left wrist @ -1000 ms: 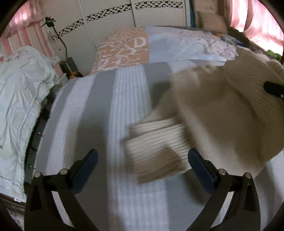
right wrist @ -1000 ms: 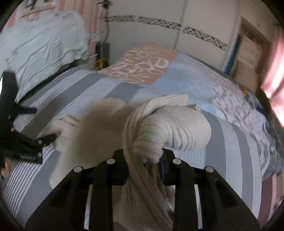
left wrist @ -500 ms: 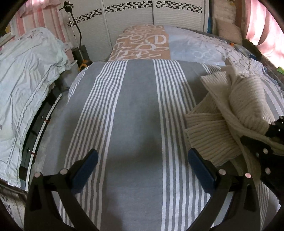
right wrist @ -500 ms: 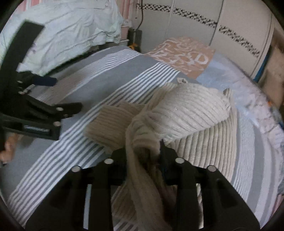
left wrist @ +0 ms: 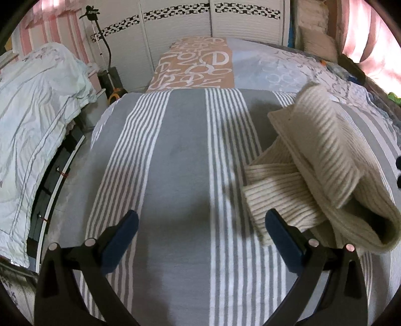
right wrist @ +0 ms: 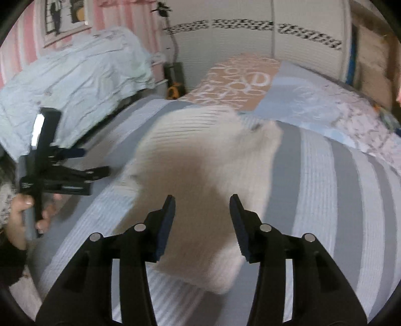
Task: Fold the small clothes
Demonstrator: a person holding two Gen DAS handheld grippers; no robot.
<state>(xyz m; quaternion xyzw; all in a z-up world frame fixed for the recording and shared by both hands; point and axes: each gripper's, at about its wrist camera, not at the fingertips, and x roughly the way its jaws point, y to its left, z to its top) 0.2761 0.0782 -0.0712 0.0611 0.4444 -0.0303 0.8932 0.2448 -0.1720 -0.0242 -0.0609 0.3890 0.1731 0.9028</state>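
Note:
A cream ribbed knit sweater (left wrist: 323, 165) lies folded over itself on the grey-and-white striped bed cover (left wrist: 180, 175), at the right of the left wrist view. My left gripper (left wrist: 200, 225) stands open over bare cover, its right finger just left of the sweater's ribbed cuff. In the right wrist view the sweater (right wrist: 213, 160) is blurred and lies on the cover ahead of my right gripper (right wrist: 201, 213), which is open with nothing between its fingers. The left gripper (right wrist: 62, 173) also shows there at the left, held by a hand (right wrist: 22, 213).
A pale blue quilt (left wrist: 32, 140) is heaped along the bed's left side. A peach and blue patterned pillow area (left wrist: 200, 65) lies at the far end before white wardrobe doors (left wrist: 213, 22). A black stand (left wrist: 110, 75) sits in the corner.
My right gripper has let go of the sweater and opened; the sweater now rests on the cover. The left gripper stayed open and the sweater lies further right of it than a second ago.

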